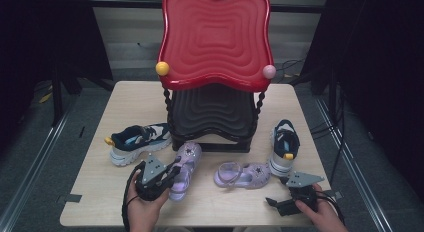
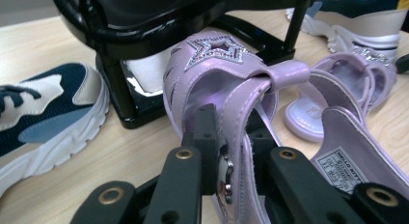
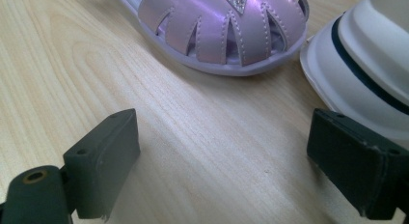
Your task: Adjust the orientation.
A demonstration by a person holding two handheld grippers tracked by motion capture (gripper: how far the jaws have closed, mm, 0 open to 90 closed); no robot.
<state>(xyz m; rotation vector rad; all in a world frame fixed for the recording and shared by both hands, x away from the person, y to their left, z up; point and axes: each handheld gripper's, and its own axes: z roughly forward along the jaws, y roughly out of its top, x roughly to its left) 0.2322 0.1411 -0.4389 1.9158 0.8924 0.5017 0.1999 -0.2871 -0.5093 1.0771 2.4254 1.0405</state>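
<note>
Left hand-held gripper (image 1: 172,173) clamped on strap of purple sandal (image 1: 184,167) before black-and-red rack (image 1: 212,122), not yet shelved; right hand-held gripper (image 1: 272,201) spread apart over tabletop (image 1: 100,192), second sandal (image 1: 243,174) and sneakers remaining.

The high view looks forward and down on the whole bench (image 1: 100,192) from the person's side. The left gripper view sits very close behind a lilac sandal (image 2: 226,89) (the second sandal (image 2: 337,93) lies farther off), and the right gripper view skims low over that second sandal's toe (image 3: 222,31).
</note>
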